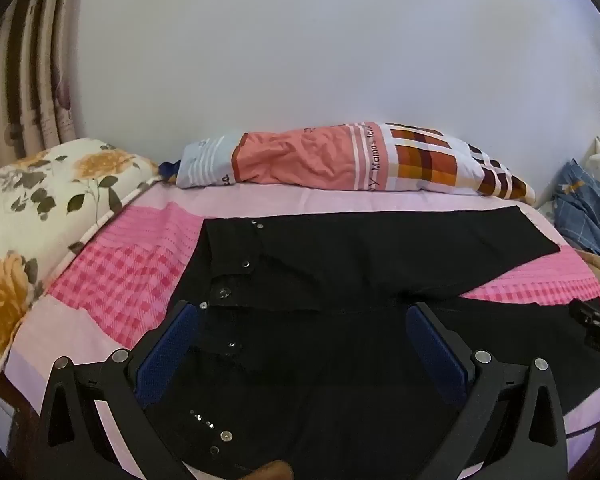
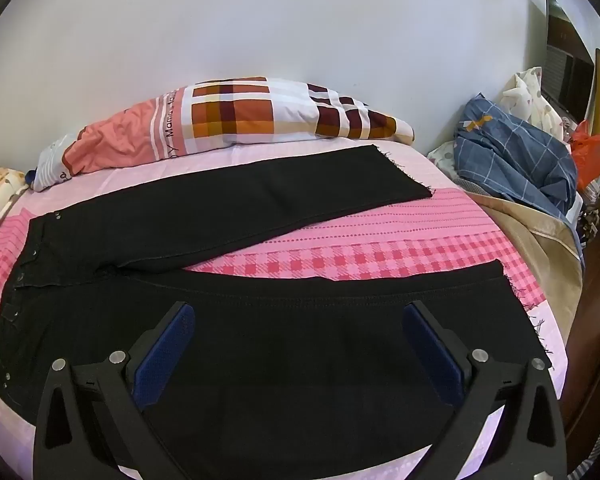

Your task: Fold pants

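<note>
My left gripper (image 1: 302, 316) hangs with its jaws wide apart and nothing between them, tipped down over the waist of the black pants (image 1: 340, 264); the waistband and its metal button (image 1: 223, 291) lie just ahead of my left finger. My right gripper (image 2: 300, 316) is likewise spread and empty, above the near leg. The far leg angles away toward the pillow (image 2: 228, 116) beyond. Both legs lie flat, splayed apart on the pink bedsheet (image 2: 340, 256).

Pink checked bed (image 2: 380, 256) — black pants (image 2: 260, 340), folded quilt (image 2: 240, 116).
</note>
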A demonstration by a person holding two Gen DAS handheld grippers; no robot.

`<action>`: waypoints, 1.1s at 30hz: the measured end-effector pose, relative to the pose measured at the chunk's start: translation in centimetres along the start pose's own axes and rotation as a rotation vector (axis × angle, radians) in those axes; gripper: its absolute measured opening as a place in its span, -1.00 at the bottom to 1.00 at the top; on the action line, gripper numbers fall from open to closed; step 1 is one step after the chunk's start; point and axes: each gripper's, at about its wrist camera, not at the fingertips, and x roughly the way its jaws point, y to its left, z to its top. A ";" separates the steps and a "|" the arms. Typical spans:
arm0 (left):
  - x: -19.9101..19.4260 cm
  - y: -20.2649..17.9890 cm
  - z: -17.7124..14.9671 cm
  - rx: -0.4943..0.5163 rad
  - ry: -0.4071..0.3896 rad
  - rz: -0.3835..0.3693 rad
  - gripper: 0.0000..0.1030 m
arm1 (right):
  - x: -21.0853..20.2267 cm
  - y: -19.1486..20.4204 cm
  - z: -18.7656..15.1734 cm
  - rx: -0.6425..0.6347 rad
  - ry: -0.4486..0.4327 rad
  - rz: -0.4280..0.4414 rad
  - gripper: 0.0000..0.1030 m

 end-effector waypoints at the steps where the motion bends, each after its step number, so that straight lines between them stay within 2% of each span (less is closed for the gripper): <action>1: -0.1 -0.1 0.0 0.002 -0.004 0.004 1.00 | 0.0 0.0 0.0 -0.002 0.000 -0.001 0.99; 6: 0.5 1.5 -1.0 -0.058 0.025 -0.028 1.00 | 0.0 0.0 0.0 0.000 0.001 0.004 0.99; 10: 1.3 1.3 -0.5 -0.058 0.067 -0.029 1.00 | 0.0 0.1 0.0 -0.001 0.001 0.003 0.99; 18: 1.4 1.1 -0.2 -0.052 0.069 -0.025 1.00 | 0.1 0.3 0.1 -0.008 0.005 0.010 0.99; 22: 1.9 1.1 -0.4 -0.051 0.104 -0.045 1.00 | 0.0 0.4 0.2 -0.006 0.005 0.014 0.99; 25: 1.5 1.6 -0.7 -0.081 0.089 -0.066 1.00 | -0.2 0.9 0.5 -0.010 0.007 0.014 0.99; 27: 0.9 2.5 -0.9 -0.145 0.047 -0.060 1.00 | -0.2 0.9 0.6 -0.009 0.005 0.017 0.99; 29: 0.7 3.3 -0.7 -0.187 0.043 -0.081 1.00 | -0.2 1.1 0.8 -0.007 0.009 0.019 0.99; 32: 0.8 3.7 0.1 -0.144 0.068 -0.075 1.00 | 0.0 1.4 1.1 -0.008 0.016 0.026 0.99; 33: 0.9 3.5 0.3 -0.121 0.075 -0.052 1.00 | 0.1 1.6 1.2 -0.012 0.017 0.028 0.99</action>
